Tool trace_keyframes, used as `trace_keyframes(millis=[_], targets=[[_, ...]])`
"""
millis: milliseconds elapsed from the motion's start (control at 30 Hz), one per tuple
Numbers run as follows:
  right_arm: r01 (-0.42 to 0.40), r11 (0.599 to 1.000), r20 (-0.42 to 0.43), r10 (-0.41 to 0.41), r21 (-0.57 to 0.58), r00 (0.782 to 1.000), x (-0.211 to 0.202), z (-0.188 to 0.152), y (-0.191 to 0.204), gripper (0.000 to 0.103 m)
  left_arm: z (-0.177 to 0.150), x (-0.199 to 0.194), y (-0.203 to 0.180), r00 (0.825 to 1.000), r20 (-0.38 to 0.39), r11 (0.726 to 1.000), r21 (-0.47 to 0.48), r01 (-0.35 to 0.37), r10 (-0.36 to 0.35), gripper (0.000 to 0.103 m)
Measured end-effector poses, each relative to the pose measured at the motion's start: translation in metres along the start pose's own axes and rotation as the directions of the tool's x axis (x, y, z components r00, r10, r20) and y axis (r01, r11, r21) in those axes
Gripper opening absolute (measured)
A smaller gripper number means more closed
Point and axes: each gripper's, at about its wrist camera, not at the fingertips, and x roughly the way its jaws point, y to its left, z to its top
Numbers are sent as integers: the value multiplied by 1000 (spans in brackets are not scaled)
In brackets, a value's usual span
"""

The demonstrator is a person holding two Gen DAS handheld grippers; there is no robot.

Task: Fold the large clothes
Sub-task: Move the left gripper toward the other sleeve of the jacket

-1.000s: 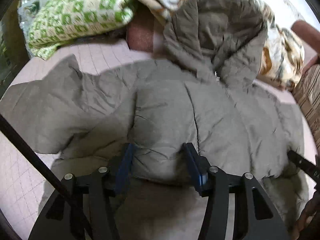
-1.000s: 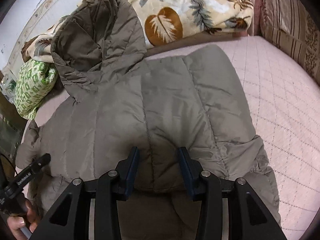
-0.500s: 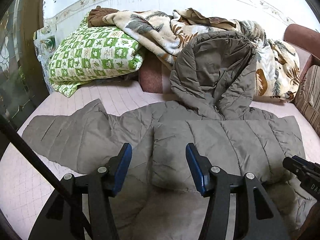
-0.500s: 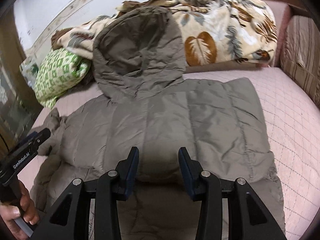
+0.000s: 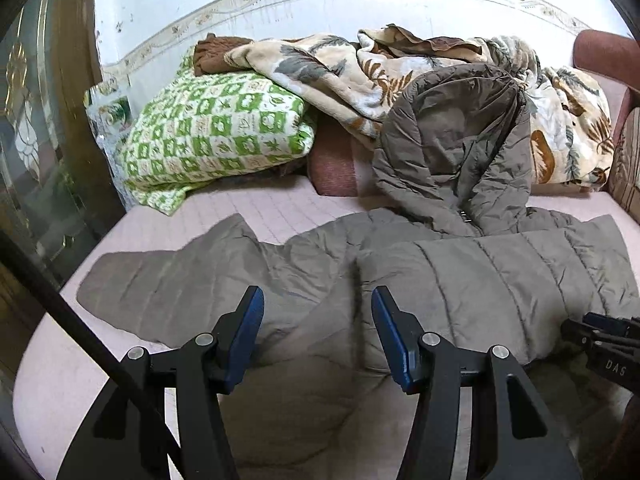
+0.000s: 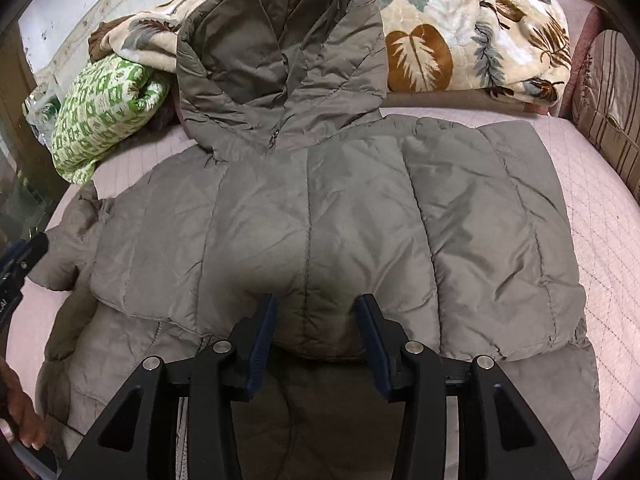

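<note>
A grey-brown padded jacket [image 6: 320, 208] lies spread on the pink quilted bed [image 5: 240, 208], its hood [image 5: 452, 140] leaning on the bedding behind. Its lower part is folded up over the body. One sleeve [image 5: 168, 284] stretches out to the left. My left gripper [image 5: 318, 316] hovers open above the jacket's left side, with nothing pinched. My right gripper [image 6: 316, 320] stands at the fold's near edge with its jaws opening. The puffy edge sits between the pads [image 6: 262, 328] without being squeezed. Each view catches the other gripper at its edge.
A green checked pillow [image 5: 216, 132] and a leaf-print blanket [image 6: 460, 40] are piled against the wall behind the hood. A striped cushion [image 6: 612, 88] stands at the far right. A person's hand [image 6: 16, 424] shows at the lower left. Bare pink mattress [image 6: 608, 216] lies right of the jacket.
Both grippers have drawn back from the jacket, and the left view has tilted up to show the wall. The folded part stays lying flat. The right jaws stand slightly wider.
</note>
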Motion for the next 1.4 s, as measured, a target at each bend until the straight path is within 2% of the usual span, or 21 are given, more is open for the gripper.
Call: trace_keyframes(millis=[300,533,767,967,1100,1400], targets=[[32,999,-9,-33,-29,999,5,-3,7,54,0,-5,12,999,35,999,12,-40,40,55],[35,999,18,-34,-28,999,-3,-2,10,54,-2,-1,22,999,17,999,-7,-43,43,55],[-11,999,85,14,-43,996,-21,-2,23,54,-2,4,43,999,-12,997,-64,-39,39,55],[-46,998,103,50,-38,993,-23,-3,31,54,-5,2,65,997,-14,992,-98,-76,75,57],[-73,997,112,76,-30,991,-23,-4,32,54,-23,-14,85,991,-21,985,-108,-134,133,58],[-126,992,131,129,-30,983,-29,-8,35,54,-78,-64,138,971,-148,951,-221,-217,187,61]])
